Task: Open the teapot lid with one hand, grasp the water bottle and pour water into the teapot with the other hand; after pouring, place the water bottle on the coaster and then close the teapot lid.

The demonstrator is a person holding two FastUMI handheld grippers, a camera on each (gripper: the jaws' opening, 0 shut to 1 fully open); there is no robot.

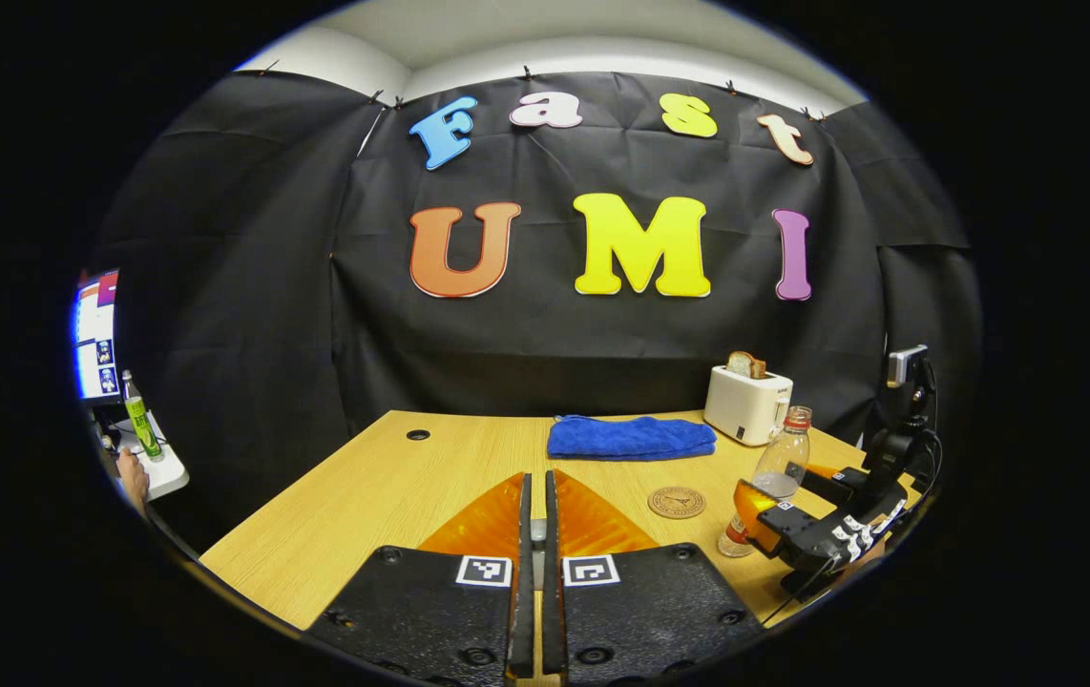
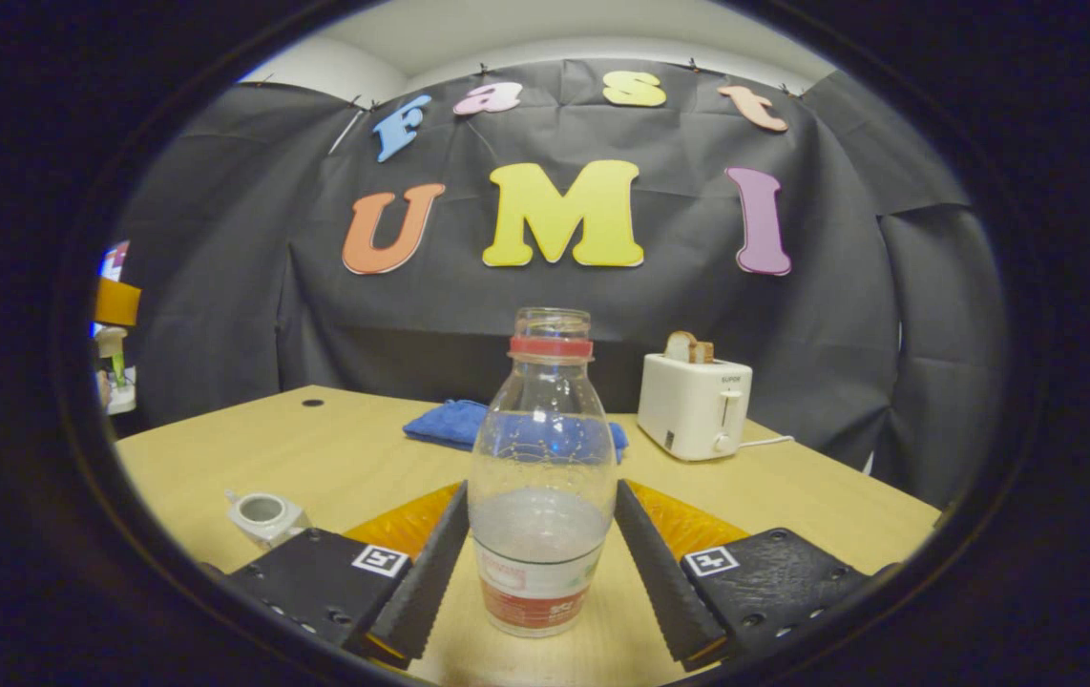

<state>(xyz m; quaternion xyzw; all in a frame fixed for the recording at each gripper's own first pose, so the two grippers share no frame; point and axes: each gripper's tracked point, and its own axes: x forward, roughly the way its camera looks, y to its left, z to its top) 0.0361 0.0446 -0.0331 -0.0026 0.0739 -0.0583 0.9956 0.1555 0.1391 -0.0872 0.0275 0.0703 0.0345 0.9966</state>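
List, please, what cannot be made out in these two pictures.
- Left gripper view: what the left gripper pinches; only a pale sliver shows in the narrow gap.
- Right gripper view: whether the right gripper presses the water bottle; the bottle's sides hide the contact.
- Right gripper view: the teapot below its open mouth, hidden behind the gripper's body.

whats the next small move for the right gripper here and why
Probably close the right gripper on the clear plastic water bottle. The bottle stands upright on the wooden table between the open fingers, which flank it but do not look pressed on it. The small white teapot already sits lidless, and the left gripper seems shut on a small pale thing, perhaps the lid.
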